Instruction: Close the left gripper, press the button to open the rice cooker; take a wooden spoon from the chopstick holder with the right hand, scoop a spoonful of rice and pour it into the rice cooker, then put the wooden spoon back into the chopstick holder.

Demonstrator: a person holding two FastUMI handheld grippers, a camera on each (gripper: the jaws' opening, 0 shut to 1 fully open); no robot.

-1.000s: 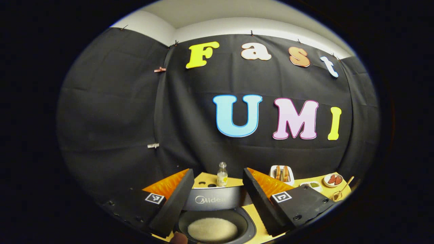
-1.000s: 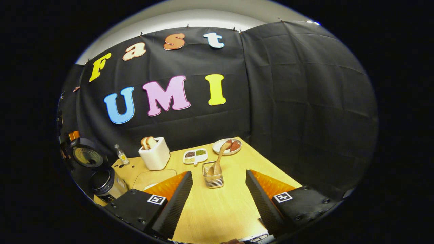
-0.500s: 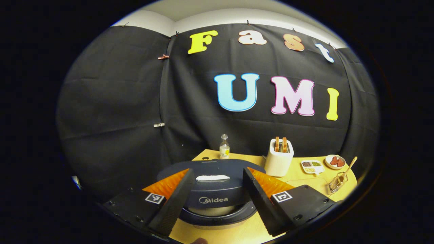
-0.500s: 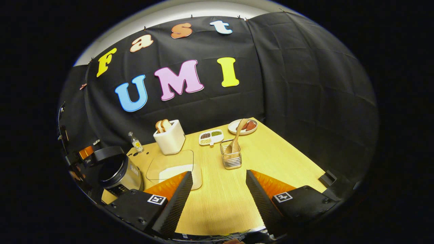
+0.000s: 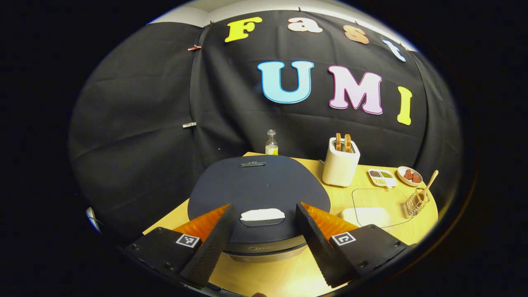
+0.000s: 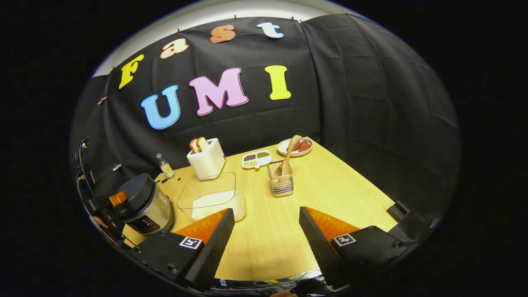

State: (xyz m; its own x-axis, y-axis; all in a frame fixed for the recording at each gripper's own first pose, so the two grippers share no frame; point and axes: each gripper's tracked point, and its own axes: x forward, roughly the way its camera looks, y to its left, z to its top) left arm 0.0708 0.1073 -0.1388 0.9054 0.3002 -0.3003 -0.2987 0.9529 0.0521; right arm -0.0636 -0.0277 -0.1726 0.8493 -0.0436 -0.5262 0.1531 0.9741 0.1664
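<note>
Your left gripper [image 5: 262, 243] hangs just above the rice cooker [image 5: 259, 190], jaws spread either side of the pale button [image 5: 262, 214], so it's lined up for a press but not yet closed as the task asks. The lid is down. Your right gripper [image 6: 266, 243] waits apart over the table [image 6: 330, 185], facing the chopstick holder [image 6: 281, 184], where the wooden spoon [image 6: 287, 156] stands leaning, handle up for an easy grab

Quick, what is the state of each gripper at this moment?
Left gripper: open, holds nothing, above the closed rice cooker.
Right gripper: open, holds nothing; wooden spoon sits in the chopstick holder.
</note>
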